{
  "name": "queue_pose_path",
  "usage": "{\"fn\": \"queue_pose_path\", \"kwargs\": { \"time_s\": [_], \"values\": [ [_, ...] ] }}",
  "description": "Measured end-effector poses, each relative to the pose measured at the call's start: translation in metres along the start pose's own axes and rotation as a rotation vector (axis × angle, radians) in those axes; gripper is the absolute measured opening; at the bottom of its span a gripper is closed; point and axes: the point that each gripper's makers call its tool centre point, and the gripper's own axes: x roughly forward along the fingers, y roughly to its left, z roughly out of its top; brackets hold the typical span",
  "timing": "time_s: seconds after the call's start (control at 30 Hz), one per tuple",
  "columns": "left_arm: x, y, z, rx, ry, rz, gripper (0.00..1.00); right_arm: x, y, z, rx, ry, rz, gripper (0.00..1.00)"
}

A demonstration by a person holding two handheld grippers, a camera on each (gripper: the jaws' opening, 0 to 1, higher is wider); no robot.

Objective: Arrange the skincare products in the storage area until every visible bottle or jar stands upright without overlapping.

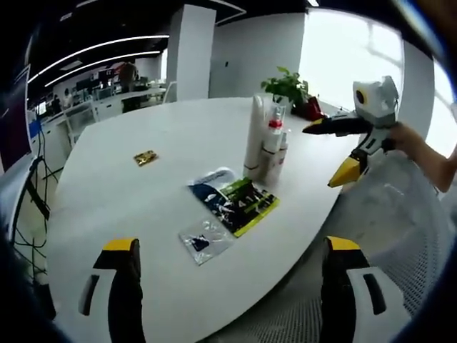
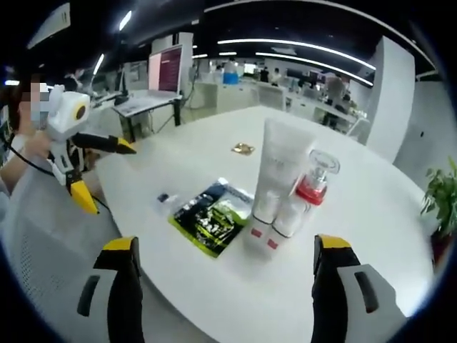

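Note:
A cluster of skincare products stands upright on the white table (image 1: 128,200): a tall white tube (image 1: 255,136) (image 2: 278,168), a bottle with a red collar and clear cap (image 1: 273,136) (image 2: 312,187), and small white bottles with red labels (image 2: 263,232) pressed against them. A green-and-black sachet (image 1: 243,205) (image 2: 211,218) and a small clear packet (image 1: 203,241) (image 2: 166,200) lie flat beside the cluster. My left gripper (image 1: 231,244) (image 2: 113,179) hangs open and empty off the table edge. My right gripper (image 2: 226,244) (image 1: 320,157) is open too, empty, short of the bottles.
A small gold packet (image 1: 145,158) (image 2: 243,148) lies alone farther in on the table. A potted plant (image 1: 285,86) (image 2: 443,196) stands at the far edge behind the bottles. White mesh chairs (image 1: 400,236) sit by the table edge. Office desks fill the background.

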Motion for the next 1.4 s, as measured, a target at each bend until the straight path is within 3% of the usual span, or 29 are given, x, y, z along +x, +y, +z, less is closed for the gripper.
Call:
{"fn": "queue_pose_path", "kwargs": {
  "time_s": [1.4],
  "values": [
    [0.0034,0.0063,-0.0035,-0.027,0.02,0.006,0.99,0.0077,-0.0033,-0.0007,0.008,0.018,0.038,1.0]
  ]
}}
